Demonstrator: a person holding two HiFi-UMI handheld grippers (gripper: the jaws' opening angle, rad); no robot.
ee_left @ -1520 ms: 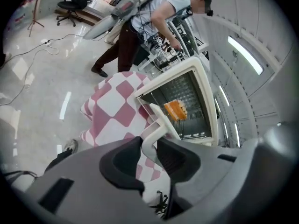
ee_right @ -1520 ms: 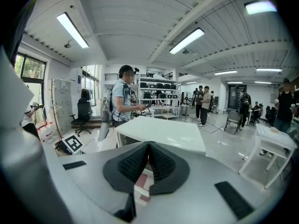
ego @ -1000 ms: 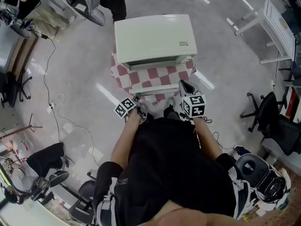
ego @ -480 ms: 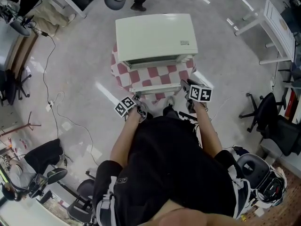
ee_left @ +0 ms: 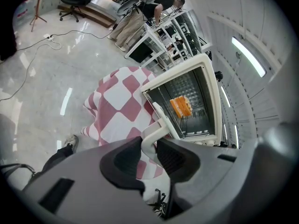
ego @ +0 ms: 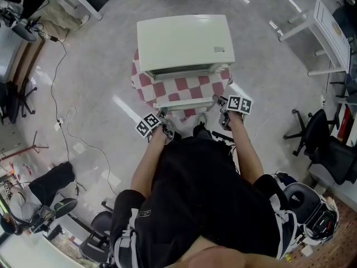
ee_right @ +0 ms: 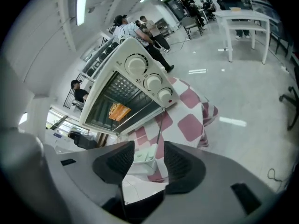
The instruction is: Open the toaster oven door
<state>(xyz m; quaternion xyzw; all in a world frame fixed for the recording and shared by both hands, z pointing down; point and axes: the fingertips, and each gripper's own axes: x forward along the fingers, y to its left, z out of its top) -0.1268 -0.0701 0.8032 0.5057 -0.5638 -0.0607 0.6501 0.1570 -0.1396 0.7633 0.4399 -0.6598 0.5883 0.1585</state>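
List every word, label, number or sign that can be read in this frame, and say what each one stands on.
No text here can be read.
Sticker on top of the toaster oven: print too small to read.
Knobs on the oven's front: any dial markings are too blurred to read.
Marker cubes: black-and-white square patterns only, no letters or digits.

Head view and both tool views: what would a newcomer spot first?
The cream toaster oven on a red-and-white checked cloth, centre of the head view, its door dropped open. Inside sits something orange on the rack. The left tool clamps the white door handle; the right tool is opening, the handle's other end between its jaws.
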